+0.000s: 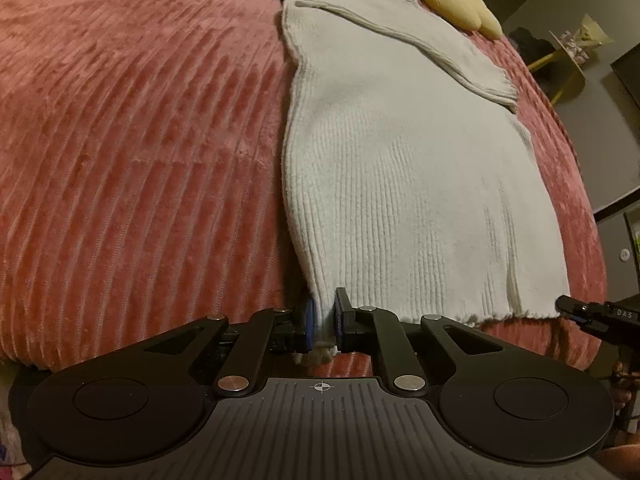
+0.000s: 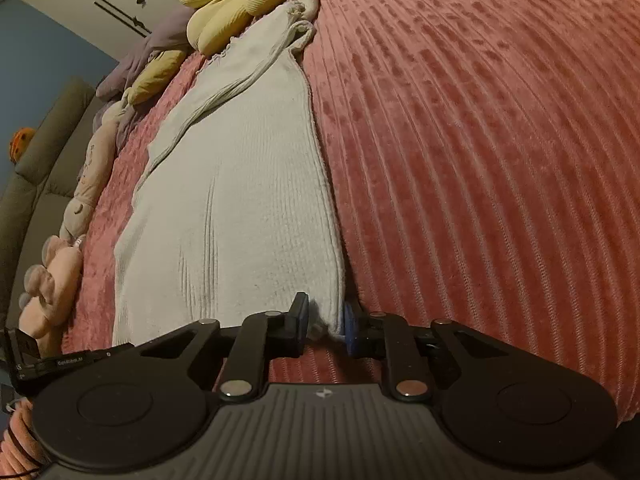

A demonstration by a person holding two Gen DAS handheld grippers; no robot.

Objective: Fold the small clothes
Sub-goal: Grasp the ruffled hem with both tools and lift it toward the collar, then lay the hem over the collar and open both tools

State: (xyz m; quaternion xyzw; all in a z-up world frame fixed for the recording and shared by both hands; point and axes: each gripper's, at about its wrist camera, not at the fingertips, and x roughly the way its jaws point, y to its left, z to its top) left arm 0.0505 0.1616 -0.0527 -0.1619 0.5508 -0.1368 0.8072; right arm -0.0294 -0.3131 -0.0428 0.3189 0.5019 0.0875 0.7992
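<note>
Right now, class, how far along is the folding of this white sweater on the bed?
Done: the sweater lies flat on the pink blanket, with one sleeve already folded across its body. In hand: the left gripper and right gripper each pinch a corner of the near hem. Left: bringing that hem up toward the collar, since the body is still full length.

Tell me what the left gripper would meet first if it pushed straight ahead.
The white knit sweater. The left gripper is already shut on its near hem corner, so pushing on would bunch that fabric along the pink blanket.
</note>
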